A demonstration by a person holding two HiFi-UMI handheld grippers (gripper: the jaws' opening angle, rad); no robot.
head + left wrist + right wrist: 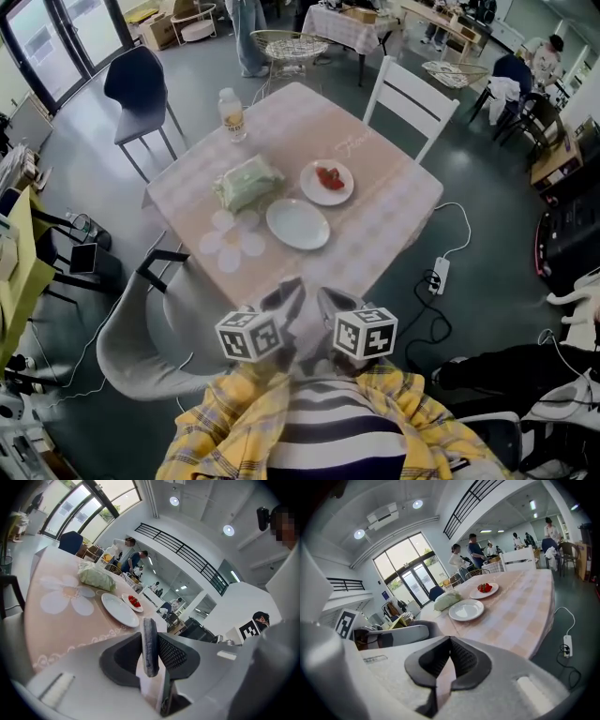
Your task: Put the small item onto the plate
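Note:
A small dark grey disc [150, 646] stands edge-on between the jaws of my left gripper [151, 640], which is shut on it. In the head view the left gripper [284, 302] and the right gripper [330, 305] hang side by side close to my body, at the near edge of the table [394, 220]. My right gripper [450, 640] is shut with nothing in it. An empty white plate [297, 223] [119, 610] [466, 610] lies mid-table, well ahead of both grippers. Beyond it a smaller plate [326, 192] holds strawberries [330, 177].
A green packet [247, 183] lies left of the plates and a bottle [232, 114] stands at the far left corner. A white chair [410, 103], a dark chair [141, 89] and a grey chair [141, 337] ring the table. A power strip [441, 275] lies on the floor at right.

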